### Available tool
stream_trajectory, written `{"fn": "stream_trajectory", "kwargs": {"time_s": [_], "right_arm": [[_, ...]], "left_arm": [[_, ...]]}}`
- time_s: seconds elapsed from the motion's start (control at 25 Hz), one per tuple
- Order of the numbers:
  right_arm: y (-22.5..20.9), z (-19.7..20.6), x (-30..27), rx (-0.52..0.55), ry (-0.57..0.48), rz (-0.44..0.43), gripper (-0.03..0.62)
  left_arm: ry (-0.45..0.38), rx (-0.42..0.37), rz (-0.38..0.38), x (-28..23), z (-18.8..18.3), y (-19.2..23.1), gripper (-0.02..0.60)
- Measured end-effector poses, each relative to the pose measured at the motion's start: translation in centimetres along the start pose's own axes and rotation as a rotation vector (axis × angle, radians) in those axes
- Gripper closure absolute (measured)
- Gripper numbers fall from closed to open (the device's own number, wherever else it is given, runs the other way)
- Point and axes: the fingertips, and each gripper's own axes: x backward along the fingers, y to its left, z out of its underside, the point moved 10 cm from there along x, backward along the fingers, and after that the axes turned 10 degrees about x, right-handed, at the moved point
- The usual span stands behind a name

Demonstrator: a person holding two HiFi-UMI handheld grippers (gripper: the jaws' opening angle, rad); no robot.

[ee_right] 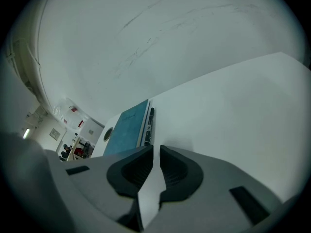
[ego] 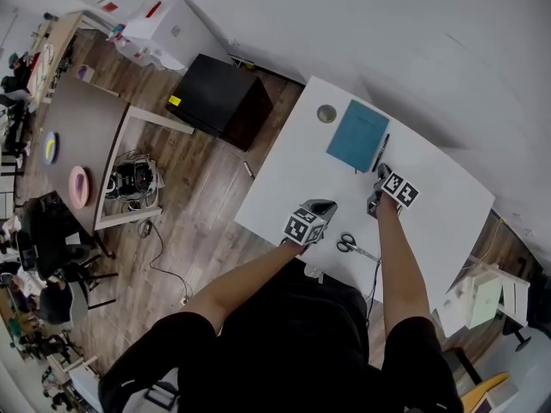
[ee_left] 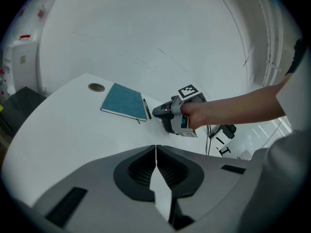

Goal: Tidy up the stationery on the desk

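Note:
A teal notebook (ego: 357,134) lies at the far side of the white desk (ego: 284,179), with a black pen (ego: 381,151) along its right edge. Grey-handled scissors (ego: 355,246) rest near the desk's front edge, between my two arms. My right gripper (ego: 382,171) hovers just short of the pen's near end, its jaws shut on nothing; the pen (ee_right: 151,123) and notebook (ee_right: 127,128) lie just ahead of it in the right gripper view (ee_right: 156,148). My left gripper (ego: 325,206) is shut and empty over the desk's middle, left of the scissors.
A round cable grommet (ego: 326,114) sits in the desk left of the notebook. A black cabinet (ego: 219,97) stands on the floor to the left, past it a brown table (ego: 82,136). White boxes (ego: 482,295) stand off the desk's right end.

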Motion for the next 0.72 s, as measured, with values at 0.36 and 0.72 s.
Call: {"fn": "stream_trajectory", "kwargs": {"time_s": [0.36, 0.72], "right_arm": [[1.9, 1.8, 6.1, 0.061, -0.067, -0.077, 0.534], [1.0, 11.0, 15.9, 0.427, 0.087, -0.114, 0.534]], "left_arm": [[0.082, -0.051, 0.041, -0.3, 1.9, -0.1, 0.565], [0.235, -0.098, 0.095, -1.5, 5.0, -0.7, 0.565]]}}
